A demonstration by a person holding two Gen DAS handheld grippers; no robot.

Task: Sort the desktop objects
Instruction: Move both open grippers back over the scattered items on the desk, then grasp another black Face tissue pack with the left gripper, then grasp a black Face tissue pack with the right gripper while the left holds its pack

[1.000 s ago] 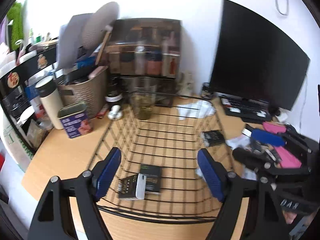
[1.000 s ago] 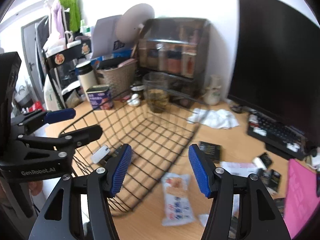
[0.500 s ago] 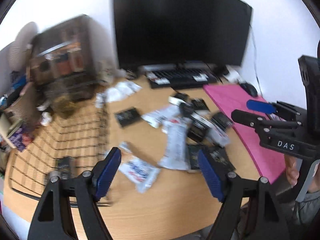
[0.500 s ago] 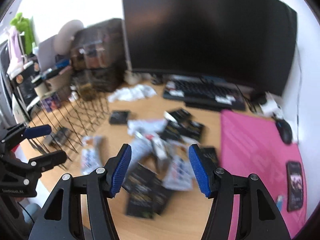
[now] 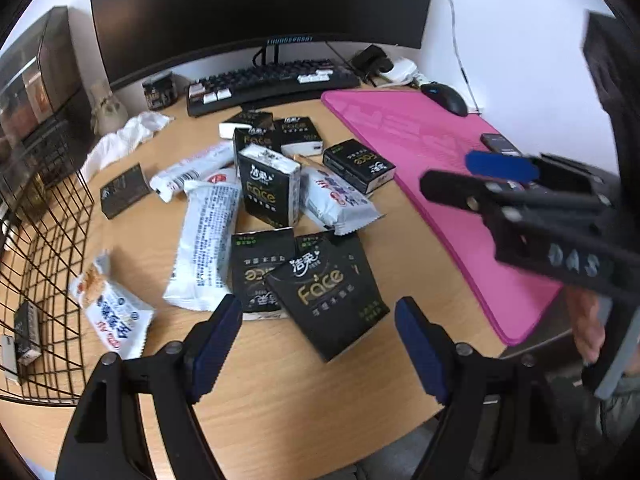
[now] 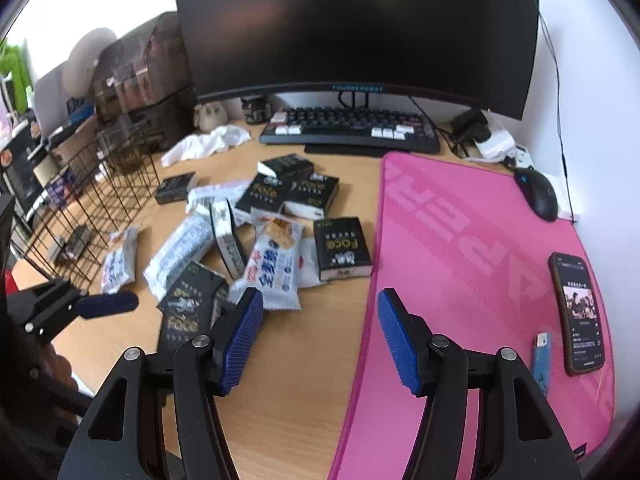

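While both grippers hang over the wooden desk [image 5: 280, 420], neither one grips anything. Left gripper [image 5: 318, 344]: jaws spread wide, blue pads [image 5: 214, 346] clear of everything, nothing between them but bare desk, with the nearest black tissue pack [image 5: 326, 300] lying just ahead of the tips, no contact. Right gripper [image 6: 320, 338]: jaws also apart, empty, sitting over the seam where the desk meets the pink mat [image 6: 472, 264]; its left pad is near a white snack bag [image 6: 276, 268], apart from it as far as I can tell, since the frame is a bit soft there.

Task items are piled mid-desk, between the wire basket [image 5: 44, 264] and the mat: several black tissue packs, 1 standing upright [image 5: 268, 188], plus white snack bags overlapping them. 1 snack bag [image 5: 110, 312] lies just beside the basket wall. Basket holds at least 1 small dark pack [image 5: 26, 334]. A phone [image 6: 578, 312] and a blue lighter [image 6: 541, 362] rest on the mat. The keyboard [image 6: 352, 130] and mouse [image 6: 538, 194] sit behind, under the monitor [image 6: 360, 28].
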